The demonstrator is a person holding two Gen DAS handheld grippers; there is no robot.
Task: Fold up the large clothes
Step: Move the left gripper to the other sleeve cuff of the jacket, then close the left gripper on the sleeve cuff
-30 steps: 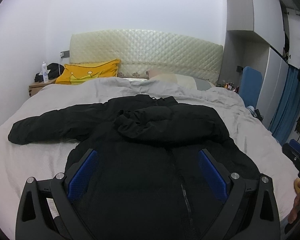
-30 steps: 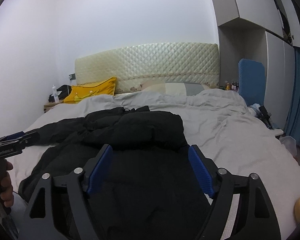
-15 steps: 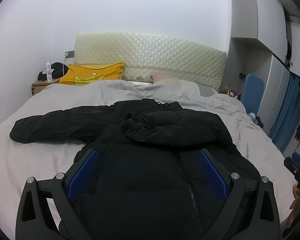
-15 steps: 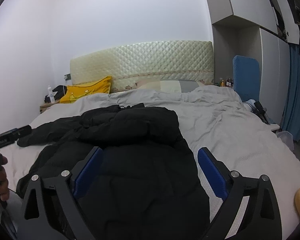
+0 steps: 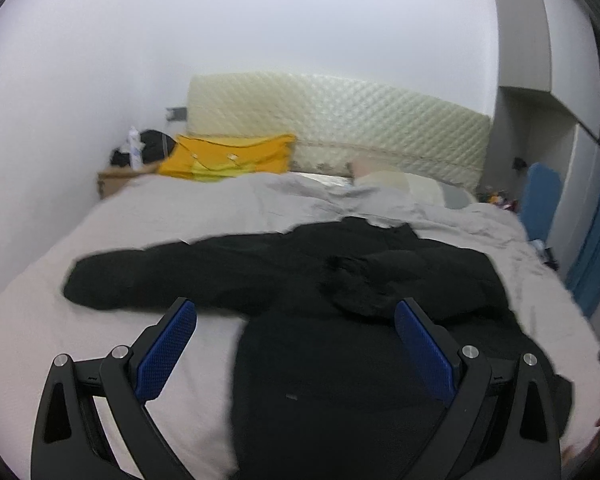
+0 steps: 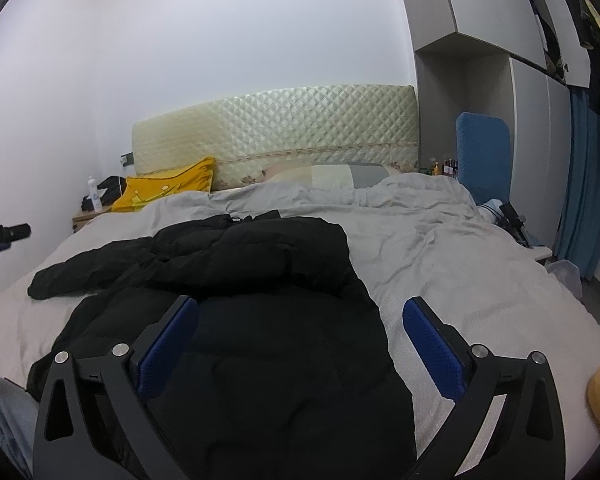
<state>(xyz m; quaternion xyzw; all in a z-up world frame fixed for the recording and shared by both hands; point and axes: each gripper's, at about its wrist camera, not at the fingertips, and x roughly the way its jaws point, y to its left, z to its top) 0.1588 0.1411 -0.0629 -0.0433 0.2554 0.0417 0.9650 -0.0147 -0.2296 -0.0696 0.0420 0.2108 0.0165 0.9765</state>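
Observation:
A large black puffer jacket point(image 5: 340, 344) lies front up on the grey bed point(image 5: 204, 216). Its left sleeve point(image 5: 148, 276) stretches out flat to the left; the right sleeve is folded across the chest point(image 5: 384, 280). My left gripper point(image 5: 296, 316) is open and empty, above the jacket's lower left edge. In the right wrist view the jacket point(image 6: 260, 300) lies left of centre. My right gripper point(image 6: 300, 312) is open and empty above the jacket's lower right edge. The left gripper's tip point(image 6: 4, 234) shows at the left edge.
A yellow pillow point(image 5: 228, 156) and a quilted headboard point(image 5: 340, 120) stand at the bed's head. A nightstand point(image 5: 120, 180) with a bottle and a dark bag is at the back left. A blue chair point(image 6: 482, 156), wardrobes and a blue curtain point(image 6: 588, 184) are on the right.
My left gripper has swung to the left, over the jacket's left edge. My right gripper has opened wider and shifted right, over the jacket's right edge. The jacket has not moved.

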